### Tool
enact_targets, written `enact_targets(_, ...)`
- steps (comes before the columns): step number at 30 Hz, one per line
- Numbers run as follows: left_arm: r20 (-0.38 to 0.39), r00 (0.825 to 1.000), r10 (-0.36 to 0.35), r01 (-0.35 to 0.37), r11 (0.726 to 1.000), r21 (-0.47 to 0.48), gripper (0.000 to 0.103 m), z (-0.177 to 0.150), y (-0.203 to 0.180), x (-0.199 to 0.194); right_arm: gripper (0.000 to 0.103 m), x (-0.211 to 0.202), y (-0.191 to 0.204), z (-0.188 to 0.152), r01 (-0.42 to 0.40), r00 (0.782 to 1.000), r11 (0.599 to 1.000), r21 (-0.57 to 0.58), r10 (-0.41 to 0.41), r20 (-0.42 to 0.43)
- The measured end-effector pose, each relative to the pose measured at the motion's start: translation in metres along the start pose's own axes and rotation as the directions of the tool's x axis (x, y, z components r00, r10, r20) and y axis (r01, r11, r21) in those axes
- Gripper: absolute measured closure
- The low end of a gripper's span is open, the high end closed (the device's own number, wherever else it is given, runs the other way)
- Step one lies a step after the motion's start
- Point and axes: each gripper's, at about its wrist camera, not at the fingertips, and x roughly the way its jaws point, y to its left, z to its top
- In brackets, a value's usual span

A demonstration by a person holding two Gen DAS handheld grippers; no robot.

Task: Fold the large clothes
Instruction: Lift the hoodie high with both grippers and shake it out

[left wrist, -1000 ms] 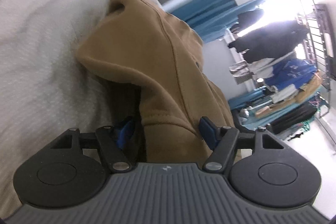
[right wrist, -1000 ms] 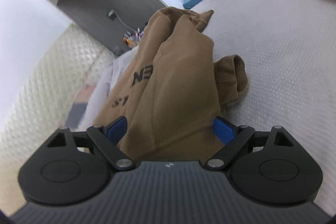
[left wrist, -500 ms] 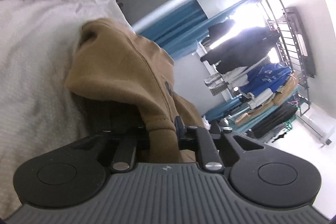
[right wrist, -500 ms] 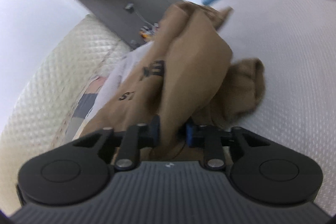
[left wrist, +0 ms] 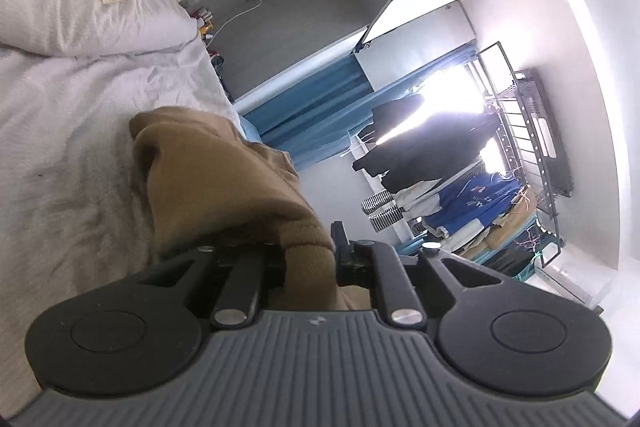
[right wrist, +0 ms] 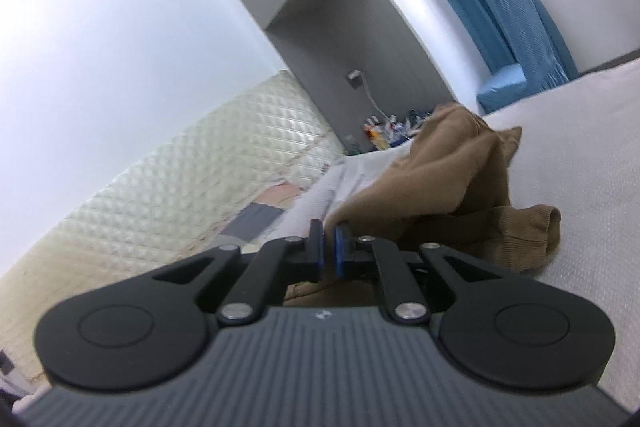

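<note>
We hold a brown sweatshirt [left wrist: 224, 183] above the bed [left wrist: 60, 147], left gripper [left wrist: 310, 259] and right gripper [right wrist: 327, 249] each clamped on fabric at six o'clock, probably to spread it for folding.

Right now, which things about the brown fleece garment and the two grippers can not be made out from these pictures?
- Brown fleece garment: both views show only bunched folds, so its type and full shape stay unknown.
- Left gripper: cloth covers the left pad in the left wrist view.
- Right gripper: the right wrist view is blurred; whether cloth sits between its nearly touching blue pads is unclear.
- Printed lettering: hidden in folds.
</note>
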Motion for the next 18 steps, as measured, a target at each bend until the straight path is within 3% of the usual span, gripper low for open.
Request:
enact_targets(5,-0.047,0.99,0.13,-0.13,0.991,-0.008,0.088,-0.007,-0.002,-0.014,0.095,-0.008,0.005,-0.009,0.017,0.997,1.0,0.001,-0.017,-0.074)
enact_targets(10,-0.074,0.983,0.17,-0.171,0.985,-0.013,0.086,-0.013,0.002,-0.008,0.088,0.004,-0.031,-0.016,0.026,0.991,0.986,0.162,-0.005,-0.131)
enact_targets(11,-0.077,0.982,0.173,-0.174,0.985,-0.009,0.081,-0.013,0.002,-0.007,0.073,0.004,-0.034,-0.016,0.032,0.992,0.984,0.175,-0.009,-0.129)
enact_targets(12,-0.076,0.981,0.177,-0.178,0.984,-0.005,0.074,-0.014,0.001,-0.008,0.041,0.004,-0.037,-0.016,0.049,0.991,0.982,0.181,-0.025,-0.132)
enact_targets(13,-0.078,0.98,0.184,-0.185,0.983,-0.006,0.069,-0.013,0.005,-0.005,0.027,0.004,-0.04,-0.017,0.072,0.99,0.979,0.188,-0.047,-0.136)
enact_targets(14,-0.081,0.979,0.186,-0.188,0.982,-0.013,0.056,-0.014,0.006,-0.005,0.017,0.005,-0.044,-0.017,0.081,0.989,0.977,0.199,-0.055,-0.134)
enact_targets(15,-0.086,0.98,0.181,-0.184,0.983,-0.027,0.05,-0.014,0.009,-0.004,0.017,0.004,-0.046,-0.02,0.07,0.99,0.975,0.21,-0.043,-0.133)
enact_targets(18,-0.134,0.981,0.137,-0.146,0.988,-0.055,0.05,-0.016,0.013,0.005,0.017,0.015,-0.05,-0.025,0.039,0.987,0.967,0.252,0.003,-0.161)
